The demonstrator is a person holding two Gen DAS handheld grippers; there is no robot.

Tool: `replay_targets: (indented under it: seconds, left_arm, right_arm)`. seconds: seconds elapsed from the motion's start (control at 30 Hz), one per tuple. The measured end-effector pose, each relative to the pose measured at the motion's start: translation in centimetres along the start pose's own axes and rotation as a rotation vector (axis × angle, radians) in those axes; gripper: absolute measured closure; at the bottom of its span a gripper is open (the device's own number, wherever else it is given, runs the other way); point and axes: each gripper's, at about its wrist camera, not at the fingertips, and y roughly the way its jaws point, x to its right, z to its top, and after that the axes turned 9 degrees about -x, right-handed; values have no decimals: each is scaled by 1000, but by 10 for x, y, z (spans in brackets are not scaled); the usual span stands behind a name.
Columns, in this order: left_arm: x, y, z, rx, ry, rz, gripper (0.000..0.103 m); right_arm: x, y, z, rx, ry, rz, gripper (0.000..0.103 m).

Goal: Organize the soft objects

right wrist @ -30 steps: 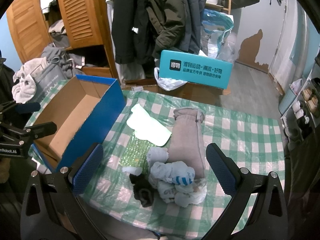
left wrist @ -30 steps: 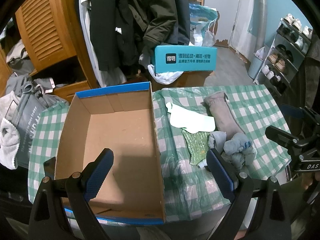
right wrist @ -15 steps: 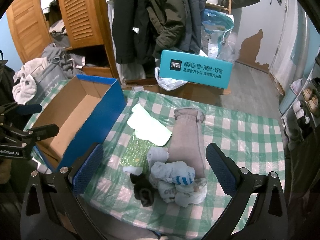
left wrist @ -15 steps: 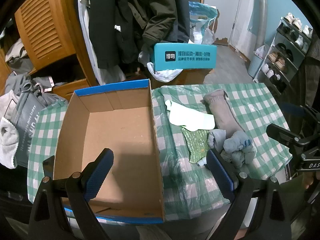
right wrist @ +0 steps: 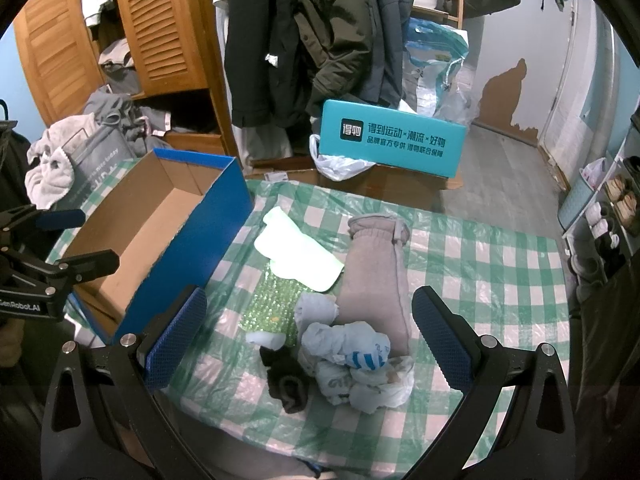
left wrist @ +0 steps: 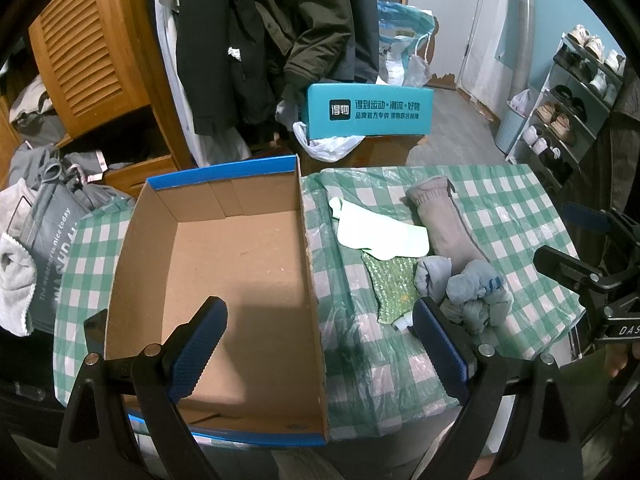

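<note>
A green-and-white checked tablecloth (right wrist: 480,264) covers a table in a cluttered room with hanging coats (right wrist: 320,32) and a louvred wooden wardrobe (right wrist: 160,24). A teal box (right wrist: 394,144) behind bears Chinese lettering. Socks (right wrist: 356,356), a grey sleeve-like piece (right wrist: 376,280) and a pale cloth (right wrist: 296,252) lie beside an empty blue shoebox (left wrist: 240,264). Left gripper (left wrist: 320,344) and right gripper (right wrist: 308,336) hover with jaws wide apart, holding nothing.

A cluttered room with pale blue walls (right wrist: 516,40). On the left stands a wooden wardrobe with louvred orange-brown doors (right wrist: 160,24). Dark coats and jackets hang on a rack (right wrist: 304,32) in the middle. The floor is grey-brown planking (right wrist: 500,168). On the right, a grey metal shoe rack filled with pairs of shoes (left wrist: 568,108) stands against the wall. Light is dim and cool.
</note>
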Motion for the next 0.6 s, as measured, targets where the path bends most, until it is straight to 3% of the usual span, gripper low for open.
replay_targets:
  seconds: [0.6]
  left_arm:
    - [1,1,-4,-7,1,3,8]
  right_arm:
    - [-1,2,-3,-2,-1,1,2]
